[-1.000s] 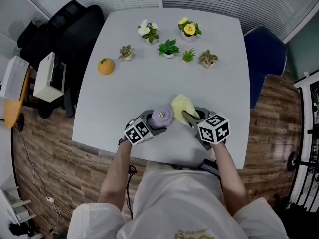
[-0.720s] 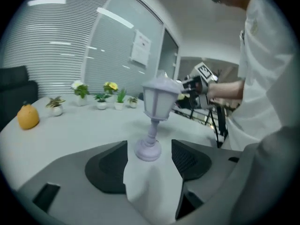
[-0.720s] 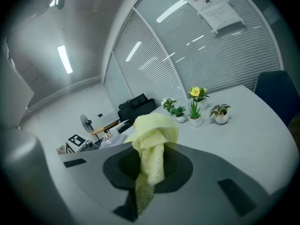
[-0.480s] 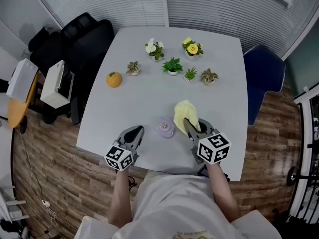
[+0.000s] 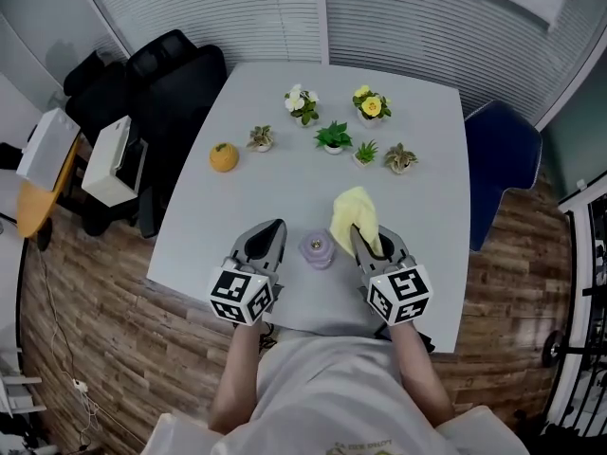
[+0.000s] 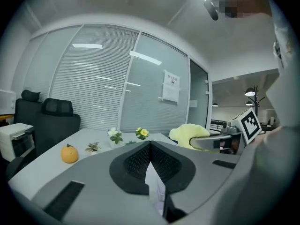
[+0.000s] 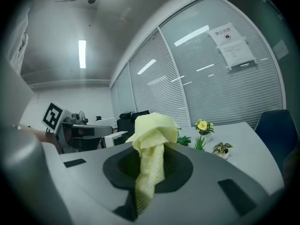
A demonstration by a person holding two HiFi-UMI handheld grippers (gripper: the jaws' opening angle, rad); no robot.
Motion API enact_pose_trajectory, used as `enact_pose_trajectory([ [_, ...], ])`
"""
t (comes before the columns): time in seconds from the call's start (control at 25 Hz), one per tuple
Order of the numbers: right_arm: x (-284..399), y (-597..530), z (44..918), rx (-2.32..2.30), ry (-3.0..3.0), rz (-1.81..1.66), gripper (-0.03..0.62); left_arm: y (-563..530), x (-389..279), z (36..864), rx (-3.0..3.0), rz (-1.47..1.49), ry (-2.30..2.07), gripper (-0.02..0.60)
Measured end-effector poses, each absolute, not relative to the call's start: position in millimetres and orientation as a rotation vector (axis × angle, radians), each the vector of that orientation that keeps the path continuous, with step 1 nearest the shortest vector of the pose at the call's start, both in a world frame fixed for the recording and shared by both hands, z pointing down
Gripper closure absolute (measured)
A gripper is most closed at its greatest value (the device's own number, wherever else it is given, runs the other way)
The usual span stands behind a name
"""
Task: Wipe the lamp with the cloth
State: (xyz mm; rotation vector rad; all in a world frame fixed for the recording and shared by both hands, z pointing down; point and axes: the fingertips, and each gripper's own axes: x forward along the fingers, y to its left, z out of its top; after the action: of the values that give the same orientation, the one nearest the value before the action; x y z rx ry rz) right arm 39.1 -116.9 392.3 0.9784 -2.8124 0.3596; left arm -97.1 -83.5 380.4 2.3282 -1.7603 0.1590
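Note:
The lamp (image 5: 317, 248), a small round lilac thing, stands by itself on the white table (image 5: 285, 188) between my two grippers. My left gripper (image 5: 268, 240) hovers just left of it, shut and empty; in the left gripper view its jaws (image 6: 150, 146) meet with nothing between them. My right gripper (image 5: 361, 238) hovers just right of the lamp, shut on the yellow cloth (image 5: 353, 214). In the right gripper view the cloth (image 7: 152, 144) bunches above the closed jaws and hangs down between them. The cloth (image 6: 190, 134) also shows in the left gripper view, off to the right.
Several small potted plants (image 5: 334, 136) and an orange ornament (image 5: 224, 157) stand across the far half of the table. A black chair (image 5: 171, 74) and a white box (image 5: 114, 159) are at the left, a blue chair (image 5: 503, 131) at the right.
My left gripper let go of the lamp, shut and drew back towards me, then rose beside it. The right gripper lifted the cloth off the lamp. The head camera has tilted up a little.

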Motion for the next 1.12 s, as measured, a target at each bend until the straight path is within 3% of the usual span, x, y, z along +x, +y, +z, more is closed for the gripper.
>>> enact_pose_trajectory([
  [1.12,43.4,-96.6,381.4,0.995,-2.812,0.319,0.556,-70.3,-87.4,355.8,2.396,0.125,-1.863,0.580],
])
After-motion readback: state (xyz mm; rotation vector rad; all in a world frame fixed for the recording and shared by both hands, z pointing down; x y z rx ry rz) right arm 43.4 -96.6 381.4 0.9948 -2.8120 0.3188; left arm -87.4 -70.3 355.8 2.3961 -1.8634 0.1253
